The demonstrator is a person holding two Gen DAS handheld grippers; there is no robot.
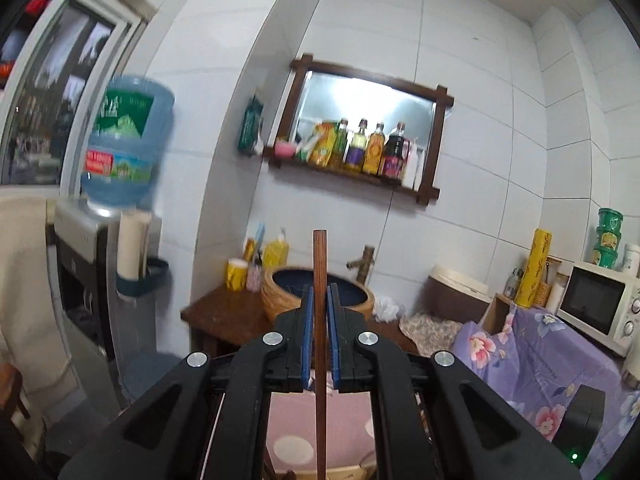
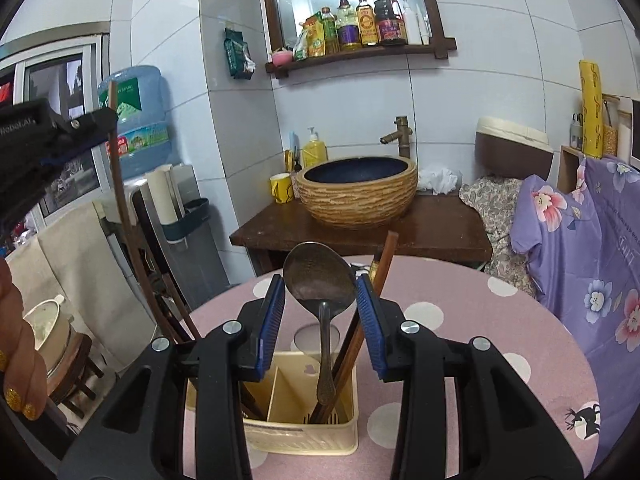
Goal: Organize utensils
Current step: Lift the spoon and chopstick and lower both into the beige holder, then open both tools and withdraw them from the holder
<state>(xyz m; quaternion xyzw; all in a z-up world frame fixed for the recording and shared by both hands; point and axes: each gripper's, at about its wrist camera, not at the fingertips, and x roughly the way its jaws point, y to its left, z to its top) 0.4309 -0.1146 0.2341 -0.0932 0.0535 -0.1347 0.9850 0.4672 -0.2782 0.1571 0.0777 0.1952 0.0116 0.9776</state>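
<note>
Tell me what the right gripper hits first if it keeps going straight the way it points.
Most likely the metal spoon: its bowl stands right between the open fingers of the right gripper, rising from the cream utensil holder. Depth is unclear, so how near it is I can't say.

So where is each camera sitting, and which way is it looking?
Left wrist: sits on the left tongs, looking level at the tiled wall; they pinch an upright chopstick.
Right wrist: sits on the right tongs, looking down at the utensil holder and spoon; a hand and the left tongs show at left.
Both see the basin and bottle shelf.
</note>
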